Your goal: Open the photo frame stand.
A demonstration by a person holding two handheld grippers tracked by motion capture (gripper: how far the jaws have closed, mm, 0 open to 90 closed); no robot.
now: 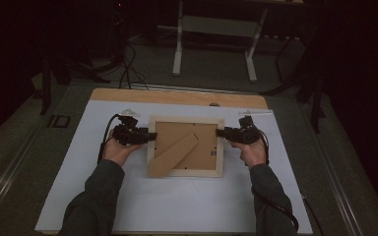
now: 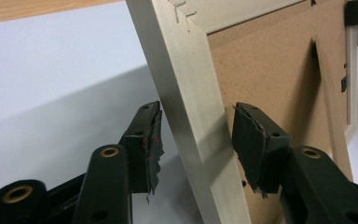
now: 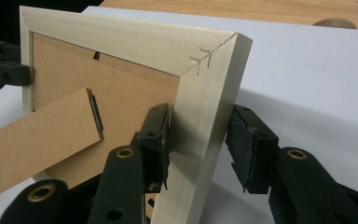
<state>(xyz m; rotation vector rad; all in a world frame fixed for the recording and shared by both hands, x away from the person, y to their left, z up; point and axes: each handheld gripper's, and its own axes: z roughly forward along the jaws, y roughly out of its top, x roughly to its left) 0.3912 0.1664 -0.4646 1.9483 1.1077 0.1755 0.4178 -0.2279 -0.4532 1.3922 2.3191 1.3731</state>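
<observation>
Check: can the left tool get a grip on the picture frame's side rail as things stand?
Probably yes. The left tool already straddles the picture frame rail, one pad either side, with gaps showing and nothing between.

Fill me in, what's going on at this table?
A person is working a wooden picture frame that lies back-side up on the white sheet, stand flap showing. The right gripper straddles the frame's right rail, its inner pad against the wood, the outer one looks just clear. The left gripper has its jaws around the left rail with gaps on both sides, so no grip there yet.
</observation>
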